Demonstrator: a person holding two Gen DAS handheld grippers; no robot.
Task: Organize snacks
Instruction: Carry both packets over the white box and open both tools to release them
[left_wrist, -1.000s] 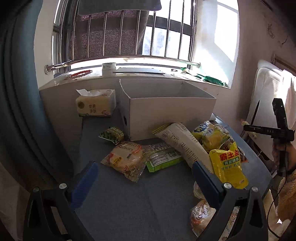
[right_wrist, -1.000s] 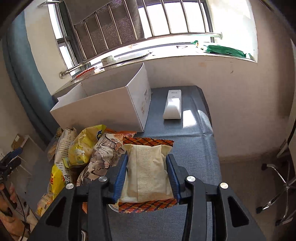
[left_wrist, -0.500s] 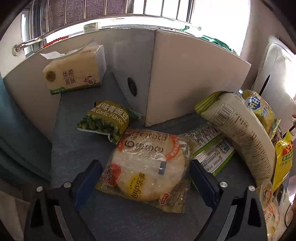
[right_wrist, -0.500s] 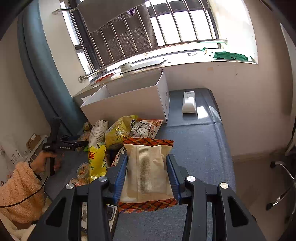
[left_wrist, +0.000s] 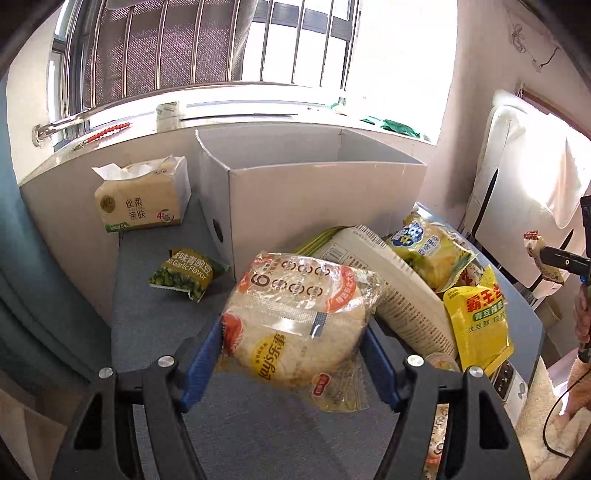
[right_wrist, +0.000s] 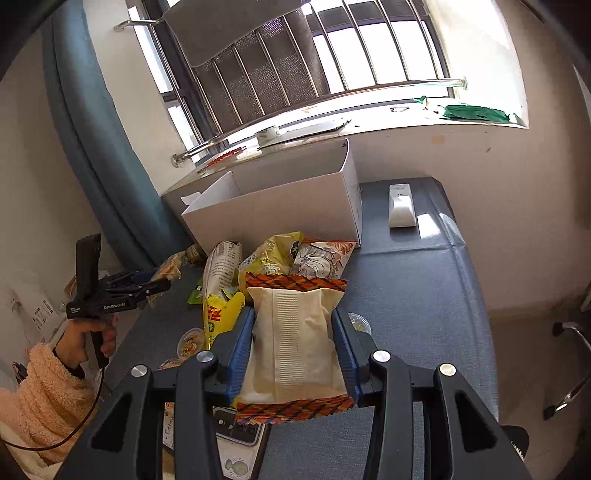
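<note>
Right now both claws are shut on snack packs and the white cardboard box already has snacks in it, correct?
Not quite. The left claw is shut on the flatbread pack and the right claw on the cream snack pack, but the white cardboard box shows no snacks inside in the right wrist view.

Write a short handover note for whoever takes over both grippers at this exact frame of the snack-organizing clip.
Left gripper: shut on the round flatbread pack, lifted off the table.
Right gripper: shut on the beige snack pack with orange plaid ends, held above the table.
White cardboard box: open at the back of the gray table; its floor is hidden from both views.
Still loose: green garlic pea packet left of the box; the pile in front holds the long white bag and yellow packets.
Done: two packs picked up. Left: probably drop both in the box, then clear the rest.
</note>
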